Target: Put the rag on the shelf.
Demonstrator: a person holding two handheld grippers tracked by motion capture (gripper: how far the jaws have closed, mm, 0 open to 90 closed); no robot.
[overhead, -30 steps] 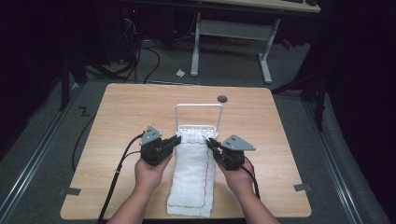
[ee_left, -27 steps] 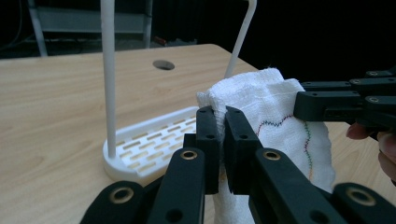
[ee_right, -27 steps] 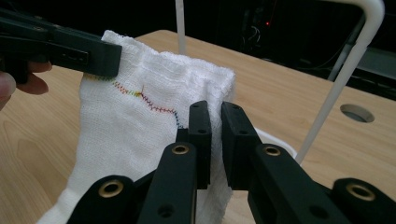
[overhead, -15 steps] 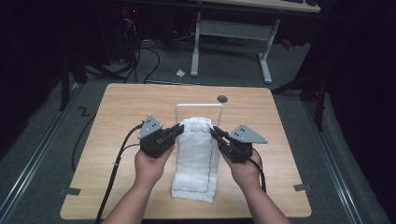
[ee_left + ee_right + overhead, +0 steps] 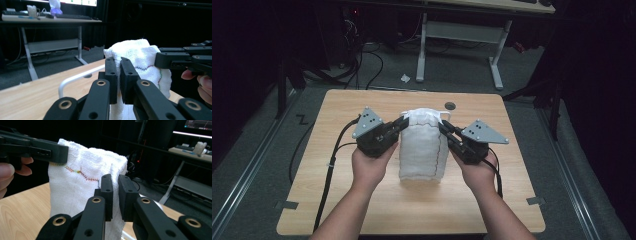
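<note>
A white towel with a coloured stitched seam hangs between the two grippers above the wooden table. My left gripper is shut on its upper left corner and my right gripper is shut on its upper right corner. The towel's lower end hangs close above the tabletop. In the left gripper view the jaws pinch the towel, with the other gripper at the right. In the right gripper view the jaws clamp the towel's edge, with the other gripper at the left.
A white metal rail stands on the table just behind the towel. A dark round hole sits near the table's far edge. Beyond the table stand a desk frame and floor cables.
Both hands have risen together, lifting the towel off the table. It lay flat before and now hangs folded from the two grippers.
</note>
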